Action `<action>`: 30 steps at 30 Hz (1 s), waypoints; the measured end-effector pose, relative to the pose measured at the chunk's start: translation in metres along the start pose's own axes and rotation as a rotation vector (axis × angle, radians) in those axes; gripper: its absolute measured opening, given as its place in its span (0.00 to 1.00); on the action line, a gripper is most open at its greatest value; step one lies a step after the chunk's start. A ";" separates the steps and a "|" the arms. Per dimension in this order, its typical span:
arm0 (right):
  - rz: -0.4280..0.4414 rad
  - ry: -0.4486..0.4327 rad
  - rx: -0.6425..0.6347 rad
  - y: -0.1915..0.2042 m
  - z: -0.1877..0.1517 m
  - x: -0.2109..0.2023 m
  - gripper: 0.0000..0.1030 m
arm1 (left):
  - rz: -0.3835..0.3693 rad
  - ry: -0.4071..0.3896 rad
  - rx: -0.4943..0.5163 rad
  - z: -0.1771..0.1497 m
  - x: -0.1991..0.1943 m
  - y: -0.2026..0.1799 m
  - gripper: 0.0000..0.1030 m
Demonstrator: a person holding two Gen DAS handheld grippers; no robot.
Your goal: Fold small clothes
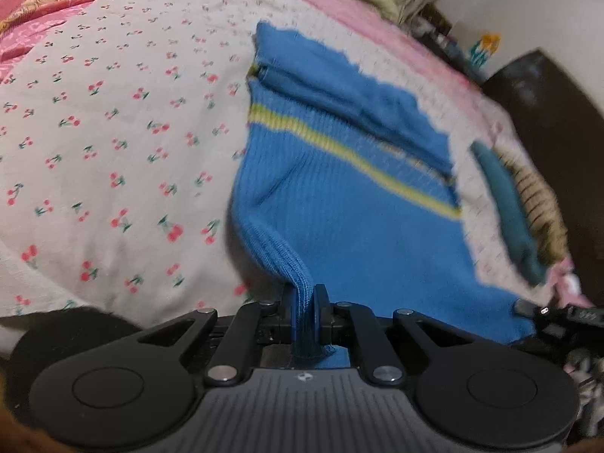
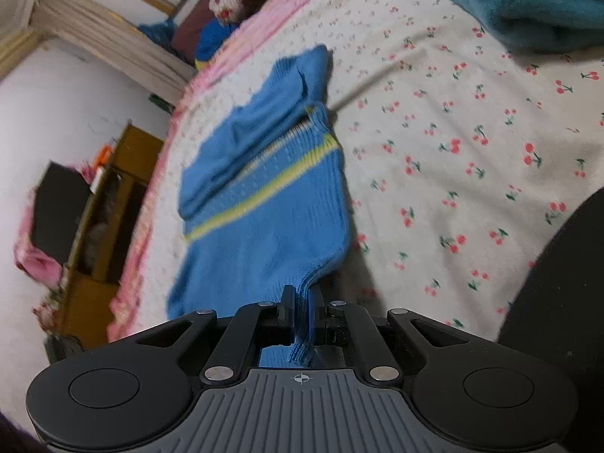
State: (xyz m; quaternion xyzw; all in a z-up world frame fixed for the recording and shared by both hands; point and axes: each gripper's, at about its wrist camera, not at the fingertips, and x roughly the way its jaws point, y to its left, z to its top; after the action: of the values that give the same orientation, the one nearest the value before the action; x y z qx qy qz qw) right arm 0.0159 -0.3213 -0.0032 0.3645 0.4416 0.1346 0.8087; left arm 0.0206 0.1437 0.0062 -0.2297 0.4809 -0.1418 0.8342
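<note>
With my left gripper [image 1: 305,311] and right gripper [image 2: 301,311] each pinching a near corner of the blue sweater [image 1: 339,196] on the cherry-print sheet [image 1: 113,132], I'd lift both evenly (hem taut) and fold away.

From the left gripper [image 1: 304,302] we look steeply down along its fingers, close over the cherry-print bedsheet [image 1: 113,143] toward the bed's far edge and wall. From the right gripper [image 2: 301,304] we face a window wall, equally low. Both views share the blue knit garment [image 1: 339,219] [image 2: 264,226].
</note>
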 end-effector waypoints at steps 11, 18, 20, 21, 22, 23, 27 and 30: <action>0.147 -0.139 0.065 0.025 0.062 0.007 0.06 | -0.165 -0.187 -0.085 0.078 -0.005 -0.004 0.15; 0.211 -0.259 0.085 0.040 0.124 0.023 0.01 | -0.184 -0.278 -0.103 0.142 0.007 -0.007 0.14; 0.202 -0.284 0.075 0.043 0.141 0.032 0.01 | -0.176 -0.296 -0.093 0.158 0.014 -0.010 0.13; 0.187 -0.291 0.063 0.044 0.146 0.036 0.01 | -0.167 -0.302 -0.093 0.162 0.018 -0.011 0.11; 0.161 -0.282 0.032 0.046 0.149 0.040 0.02 | -0.162 -0.295 -0.098 0.166 0.024 -0.011 0.09; 0.140 -0.263 0.002 0.047 0.149 0.044 0.07 | -0.160 -0.286 -0.097 0.168 0.027 -0.011 0.09; -0.057 -0.167 -0.161 0.041 0.130 0.058 0.07 | -0.104 -0.242 -0.066 0.159 0.043 -0.010 0.09; -0.105 -0.103 -0.167 0.022 0.112 0.062 0.08 | -0.075 -0.220 -0.061 0.145 0.045 -0.007 0.09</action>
State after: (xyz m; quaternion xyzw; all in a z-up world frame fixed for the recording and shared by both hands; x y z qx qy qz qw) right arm 0.1446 -0.3250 0.0124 0.2786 0.4051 0.1095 0.8639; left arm 0.1690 0.1531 0.0393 -0.2869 0.3818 -0.1324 0.8685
